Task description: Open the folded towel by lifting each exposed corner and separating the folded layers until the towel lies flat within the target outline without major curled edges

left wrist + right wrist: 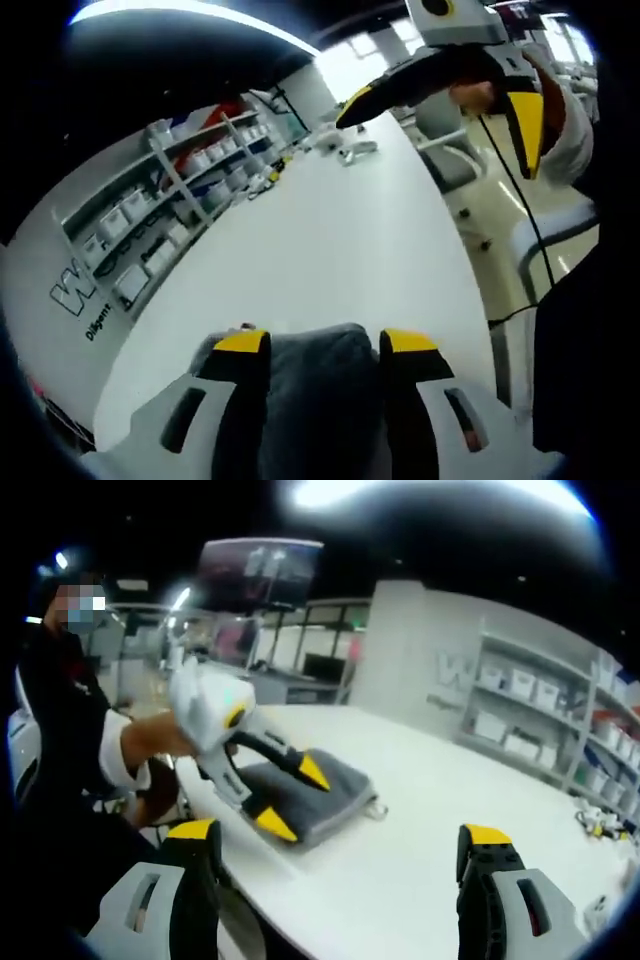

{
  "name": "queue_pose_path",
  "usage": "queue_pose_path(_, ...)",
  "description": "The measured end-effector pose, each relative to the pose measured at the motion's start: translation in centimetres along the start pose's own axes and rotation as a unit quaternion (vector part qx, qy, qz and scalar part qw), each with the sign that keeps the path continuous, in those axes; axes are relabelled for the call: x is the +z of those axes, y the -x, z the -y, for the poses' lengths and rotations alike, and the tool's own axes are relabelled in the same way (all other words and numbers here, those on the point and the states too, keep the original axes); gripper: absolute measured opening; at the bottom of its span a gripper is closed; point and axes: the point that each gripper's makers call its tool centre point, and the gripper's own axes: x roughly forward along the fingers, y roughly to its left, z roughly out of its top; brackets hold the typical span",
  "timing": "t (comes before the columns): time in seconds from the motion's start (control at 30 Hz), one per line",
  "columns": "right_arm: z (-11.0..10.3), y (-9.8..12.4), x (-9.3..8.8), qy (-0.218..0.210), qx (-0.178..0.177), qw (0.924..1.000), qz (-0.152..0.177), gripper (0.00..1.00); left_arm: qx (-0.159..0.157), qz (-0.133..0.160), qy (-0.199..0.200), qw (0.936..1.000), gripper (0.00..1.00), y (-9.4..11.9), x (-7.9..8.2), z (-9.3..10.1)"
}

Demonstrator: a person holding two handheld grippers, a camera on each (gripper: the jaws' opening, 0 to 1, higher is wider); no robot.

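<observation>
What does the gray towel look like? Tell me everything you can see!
The towel is dark gray, soft and thick-looking, still folded into a puffy stack of layers. It lies near the edge of the white table, close to the person. The left gripper sits over it with yellow-tipped fingers spread open, touching or just above its top. A small tag or loop seems to poke out one side. In the left gripper view it bulges between the fingers.

A laboratory or test workspace: a long white surface [330,230] runs beside open grey shelving [175,200] stacked with white storage bins [530,685], with lettering on the shelving's end panel [75,290]. Office chairs [445,130] stand along the surface's far side, and dark monitors [262,572] hang over further desks in the open room behind.
</observation>
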Motion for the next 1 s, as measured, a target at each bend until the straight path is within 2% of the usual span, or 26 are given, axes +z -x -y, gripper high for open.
queue_pose_path(0.27,0.1,0.0,0.0,-0.001,-0.001,1.0,0.001,0.99,-0.01,-0.011,-0.002,0.9999,0.38,-0.4,-0.4,0.7)
queue_pose_path(0.43,-0.1,-0.1,0.0,-0.001,0.001,1.0,0.001,1.0,-0.02,-0.003,-0.005,0.9998,0.35,-0.5,-0.1,1.4)
queue_pose_path(0.53,-0.3,-0.2,0.0,-0.002,0.005,1.0,0.002,1.0,-0.024,-0.008,-0.009,0.9996,0.33,-0.7,-0.4,1.8)
queue_pose_path(0.67,-0.3,-0.3,-0.1,-0.001,0.004,1.0,0.0,0.99,-0.015,-0.011,-0.024,0.9995,0.29,-0.7,-0.7,1.9)
queue_pose_path(1.0,-0.4,-0.4,-0.4,0.0,0.007,1.0,-0.005,0.99,-0.009,0.001,-0.015,0.9998,0.23,-1.1,-0.7,2.2)
